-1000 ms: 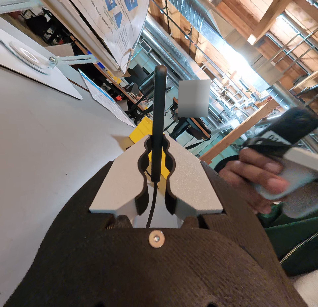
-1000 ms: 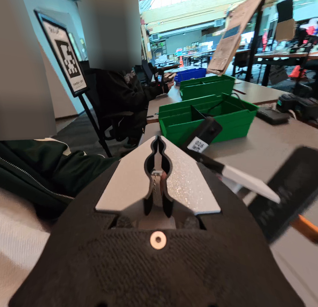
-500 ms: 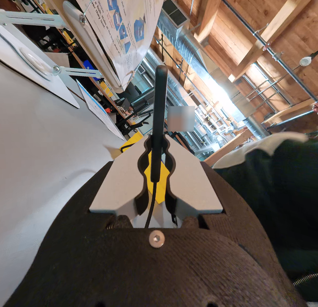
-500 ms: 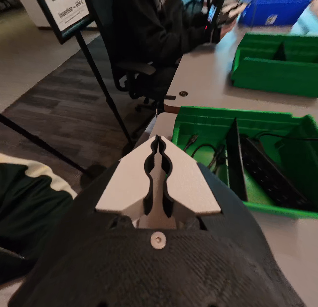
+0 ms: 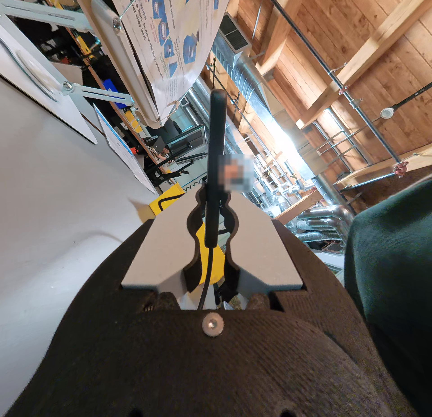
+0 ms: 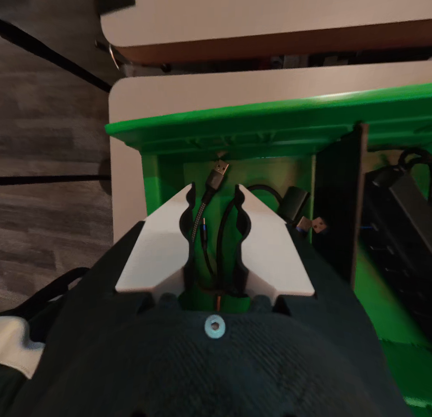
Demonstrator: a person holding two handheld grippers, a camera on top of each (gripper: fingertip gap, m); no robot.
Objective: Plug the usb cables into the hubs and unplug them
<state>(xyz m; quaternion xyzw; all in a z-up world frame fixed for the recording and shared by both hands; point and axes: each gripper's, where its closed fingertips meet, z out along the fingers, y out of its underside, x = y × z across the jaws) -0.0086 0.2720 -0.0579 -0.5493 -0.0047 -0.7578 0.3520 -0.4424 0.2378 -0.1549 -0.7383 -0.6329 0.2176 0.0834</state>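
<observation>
Green plastic fills my right view: an open bin (image 6: 233,125) sitting near the table's (image 6: 187,95) rounded corner. My right tongs (image 6: 214,188) hang spread open over its left compartment, where loose usb cables (image 6: 216,174) lie, one silver plug pointing at the far wall. A black divider (image 6: 336,207) bounds that space on the right; beyond it lie what look like dark hubs (image 6: 402,219), blurred. My left tongs (image 5: 214,191) are clamped on a slim black hub (image 5: 216,148), edge-on, lifted above the grey table (image 5: 58,207), open air around it.
</observation>
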